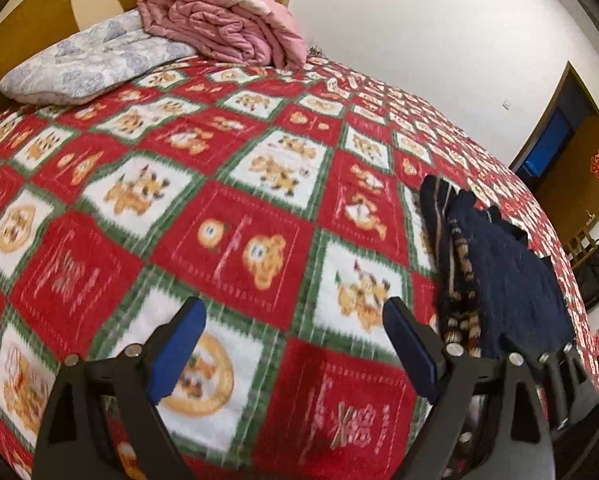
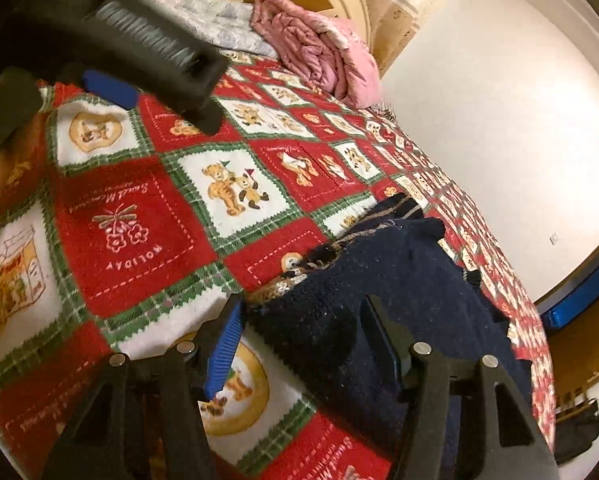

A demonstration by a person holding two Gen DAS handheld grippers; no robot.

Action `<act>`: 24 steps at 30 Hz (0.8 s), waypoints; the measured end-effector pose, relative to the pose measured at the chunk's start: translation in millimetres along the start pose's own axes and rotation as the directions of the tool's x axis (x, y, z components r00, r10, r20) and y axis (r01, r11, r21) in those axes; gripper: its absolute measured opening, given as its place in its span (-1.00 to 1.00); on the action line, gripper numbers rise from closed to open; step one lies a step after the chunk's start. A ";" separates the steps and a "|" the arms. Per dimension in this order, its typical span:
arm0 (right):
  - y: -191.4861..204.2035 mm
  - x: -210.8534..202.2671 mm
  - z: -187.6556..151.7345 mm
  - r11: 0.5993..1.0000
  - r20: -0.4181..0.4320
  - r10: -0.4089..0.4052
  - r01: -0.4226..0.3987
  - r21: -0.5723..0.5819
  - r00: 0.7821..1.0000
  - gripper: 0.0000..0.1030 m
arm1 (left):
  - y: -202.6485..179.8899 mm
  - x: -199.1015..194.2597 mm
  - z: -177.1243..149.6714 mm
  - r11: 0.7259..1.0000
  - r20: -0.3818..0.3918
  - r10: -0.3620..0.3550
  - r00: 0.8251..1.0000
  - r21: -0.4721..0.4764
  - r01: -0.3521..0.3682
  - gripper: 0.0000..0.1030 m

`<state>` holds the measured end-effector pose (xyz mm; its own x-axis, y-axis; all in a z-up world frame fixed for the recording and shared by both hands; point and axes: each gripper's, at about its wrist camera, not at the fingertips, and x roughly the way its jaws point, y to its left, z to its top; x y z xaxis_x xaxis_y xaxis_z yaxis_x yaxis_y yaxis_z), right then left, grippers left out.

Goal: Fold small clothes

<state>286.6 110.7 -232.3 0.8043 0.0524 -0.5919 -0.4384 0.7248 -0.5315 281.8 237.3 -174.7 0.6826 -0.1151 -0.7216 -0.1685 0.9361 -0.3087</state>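
Right gripper (image 2: 299,344) spread wide, straddling the dark sweater (image 2: 399,280) edge on the bedspread (image 2: 139,208); left gripper (image 1: 295,344) wide, empty, left of sweater. Likely pre-grasp; next: pinch the hem.

The left wrist view was smeared with motion blur, so the bear motifs on the red patchwork bedspread (image 1: 235,216) could not be read. The dark navy garment (image 1: 511,280) ran behind the left gripper (image 1: 295,344), its near edge hidden. In the right wrist view the garment's near part lay behind the right gripper (image 2: 299,344). Beyond the garment, a blue object (image 2: 579,300) in the doorway was cut by the lens rim and unidentifiable.
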 end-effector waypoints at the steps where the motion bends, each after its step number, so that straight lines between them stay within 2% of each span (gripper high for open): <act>1: -0.6 1.6 -0.3 1.000 -0.008 -0.005 0.005 0.003 1.000 -0.11 | -1.4 1.4 4.0 1.000 0.000 -0.017 1.000 0.003 0.017 0.79; 2: -0.4 2.7 -0.5 1.000 -0.013 -0.009 0.009 0.002 1.000 -0.33 | -4.5 3.9 10.1 0.999 0.002 -0.038 0.999 0.007 0.038 0.80; 4: 0.6 5.0 -1.2 1.000 -0.019 -0.014 0.013 -0.001 1.000 -0.41 | -15.6 12.7 24.8 0.995 -0.007 -0.095 0.995 0.032 0.095 0.79; 7: -0.5 7.8 -1.9 1.000 -0.024 -0.009 0.009 0.009 1.000 -0.44 | -38.5 34.7 51.8 0.980 -0.063 -0.191 0.980 0.046 0.194 0.80; 10: -0.2 8.6 -3.4 1.000 -0.024 -0.011 0.012 0.016 1.000 -0.45 | -67.2 58.2 72.5 0.951 -0.128 -0.294 0.947 0.056 0.303 0.80; 11: 1.4 8.6 -3.5 1.000 -0.022 -0.019 0.019 0.009 1.000 -0.45 | -80.2 69.6 77.1 0.935 -0.172 -0.333 0.927 0.068 0.348 0.80; 12: 3.1 8.4 -3.7 1.000 -0.020 -0.028 0.028 0.002 0.999 -0.44 | -92.1 80.6 80.8 0.926 -0.201 -0.350 0.915 0.075 0.370 0.80; 14: 5.2 7.7 -4.7 0.999 -0.014 -0.038 0.038 -0.003 0.999 -0.44 | -110.0 96.7 85.0 0.923 -0.226 -0.347 0.910 0.088 0.374 0.80; 15: 4.4 7.3 -5.0 0.999 -0.013 -0.033 0.033 0.002 0.999 -0.44 | -122.3 108.6 87.6 0.921 -0.264 -0.332 0.906 0.119 0.372 0.80; 17: 0.5 8.4 -5.3 1.000 -0.017 -0.011 0.011 0.021 1.000 -0.44 | -138.3 124.1 92.4 0.927 -0.288 -0.288 0.913 0.156 0.342 0.80; 20: -0.2 8.9 -5.5 1.000 -0.014 -0.009 0.010 0.024 1.000 -0.44 | -149.5 148.4 97.9 0.914 -0.352 -0.318 0.880 0.131 0.383 0.80; 22: 1.8 8.4 -6.0 1.000 -0.009 -0.019 0.019 0.017 1.000 -0.44 | -152.9 161.2 99.3 0.902 -0.393 -0.347 0.852 0.108 0.417 0.80; 23: 2.1 7.9 -6.2 1.000 -0.007 -0.020 0.021 0.018 1.000 -0.44 | -155.2 168.6 98.0 0.904 -0.413 -0.339 0.845 0.106 0.414 0.80; 24: 2.4 7.3 -6.4 1.000 -0.005 -0.020 0.020 0.019 1.000 -0.44 | -156.6 174.1 96.5 0.910 -0.416 -0.325 0.849 0.108 0.401 0.79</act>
<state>288.9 108.5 -241.8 0.8108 0.0344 -0.5843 -0.4143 0.7389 -0.5314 495.7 102.7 -192.2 0.3385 -0.5404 -0.7703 0.1971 0.8412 -0.5035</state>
